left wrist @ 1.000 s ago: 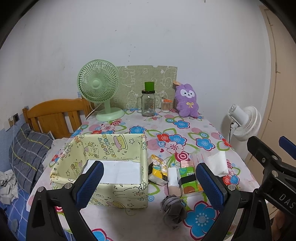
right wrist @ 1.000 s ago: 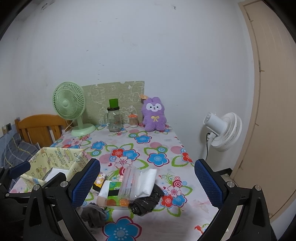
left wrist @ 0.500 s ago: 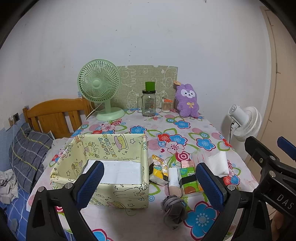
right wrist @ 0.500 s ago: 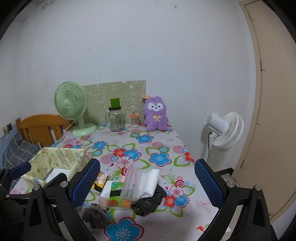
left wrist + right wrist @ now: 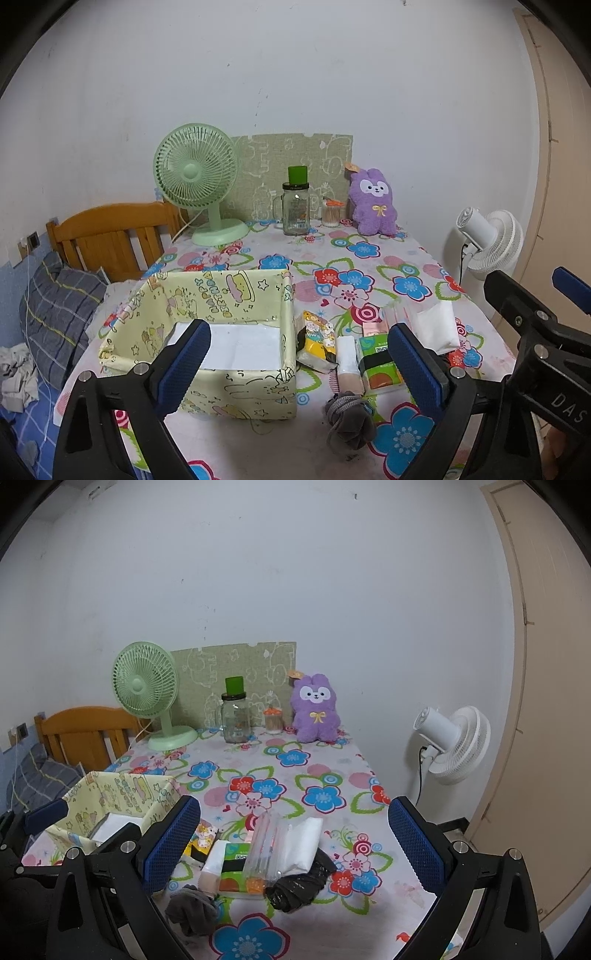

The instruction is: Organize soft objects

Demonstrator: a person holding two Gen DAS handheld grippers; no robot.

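A yellow cartoon-print fabric box [image 5: 236, 291] stands on the flowered table, with only a white sheet on its floor. To its right lie a yellow tissue pack [image 5: 317, 338], a green tissue pack [image 5: 378, 363], a white tissue pack [image 5: 434, 325] and a grey sock ball [image 5: 349, 417]. My left gripper [image 5: 297, 332] hovers before the box and packs; its jaws are closing with nothing between them. My right gripper [image 5: 293, 806] stands open above a clear plastic bag [image 5: 266, 845] and a black bag [image 5: 299, 882]. A purple plush [image 5: 316, 709] sits by the wall.
At the table's back stand a green fan [image 5: 195, 173], a glass jar with a green lid [image 5: 295, 210] and a small swab jar [image 5: 330, 214]. A white floor fan [image 5: 454, 742] is off the right edge, and a wooden headboard [image 5: 110, 232] and a pillow [image 5: 59, 314] are on the left.
The left gripper's jaws have drawn slightly closer together. Both hands and all the objects on the table stay where they were.
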